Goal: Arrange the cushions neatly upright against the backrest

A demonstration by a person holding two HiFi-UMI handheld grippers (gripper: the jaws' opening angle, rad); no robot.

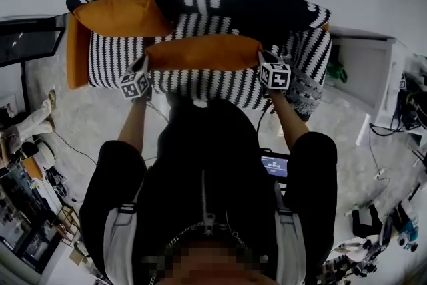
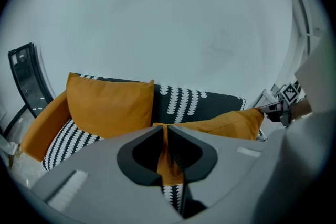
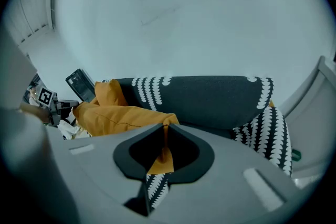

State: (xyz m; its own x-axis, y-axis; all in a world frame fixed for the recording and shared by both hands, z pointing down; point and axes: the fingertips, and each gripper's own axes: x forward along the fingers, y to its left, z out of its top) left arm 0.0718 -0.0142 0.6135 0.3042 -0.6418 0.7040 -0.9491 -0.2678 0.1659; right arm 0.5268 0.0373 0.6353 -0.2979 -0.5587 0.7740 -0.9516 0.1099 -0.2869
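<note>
Two corners of the orange cushion (image 1: pixel 203 52) sit clamped in the left gripper (image 2: pixel 164 134) and right gripper (image 3: pixel 166 131), stretched between their fingers, likely for standing it against the backrest (image 1: pixel 267 10) beyond.

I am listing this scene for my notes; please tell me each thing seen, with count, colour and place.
sofa: one, black with white pattern, by the wall
upright cushion: one, orange, against the backrest, left
side cushion: one, orange, at the sofa's left arm
held cushion: one, orange, over the seat
cabinet: one, white, right of the sofa
left gripper: one, grey, shut on held cushion's left end
right gripper: one, grey, shut on its right end
</note>
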